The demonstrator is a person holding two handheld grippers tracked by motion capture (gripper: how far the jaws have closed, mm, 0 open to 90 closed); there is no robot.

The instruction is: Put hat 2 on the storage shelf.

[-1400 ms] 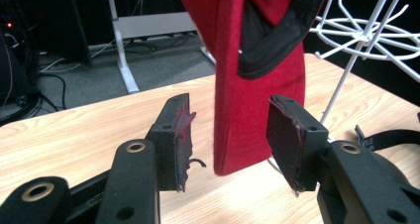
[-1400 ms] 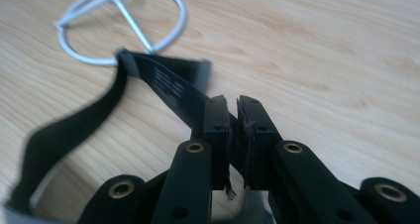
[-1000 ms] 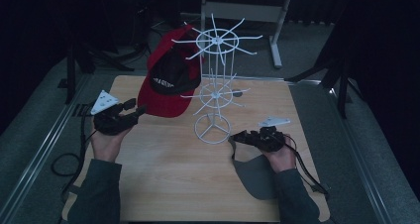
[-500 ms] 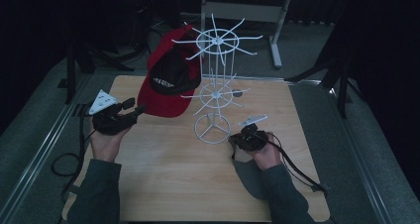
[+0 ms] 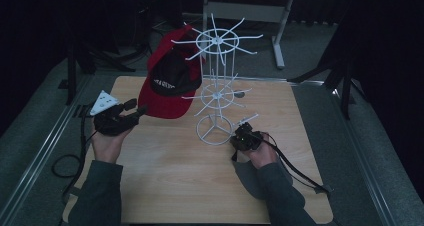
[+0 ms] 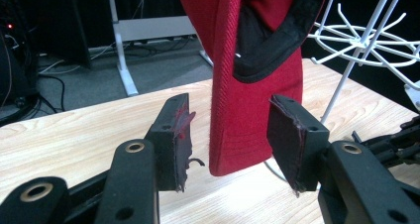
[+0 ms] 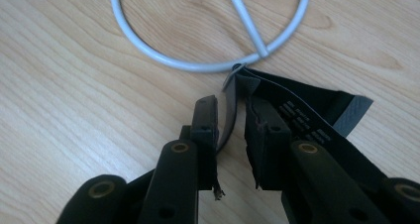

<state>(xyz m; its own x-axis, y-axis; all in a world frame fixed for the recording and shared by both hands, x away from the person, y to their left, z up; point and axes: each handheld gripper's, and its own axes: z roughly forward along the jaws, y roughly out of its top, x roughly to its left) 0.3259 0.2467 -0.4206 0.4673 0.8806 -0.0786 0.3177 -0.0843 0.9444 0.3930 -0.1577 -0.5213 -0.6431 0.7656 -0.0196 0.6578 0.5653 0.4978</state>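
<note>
Red cap [image 5: 170, 88] with a black inner band is hung on the white wire rack [image 5: 216, 93], its brim between the spread jaws of the left gripper [image 6: 228, 135]. A black strap [image 7: 297, 110] beside the rack's base ring is seen pinched by the right gripper [image 7: 235, 130]. Light wooden table [image 5: 175, 186]; dark room.

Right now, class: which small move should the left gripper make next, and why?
Probably close the left gripper: the red cap's brim hangs between its open jaws, touching neither pad, while the cap hangs on the white wire rack.
</note>
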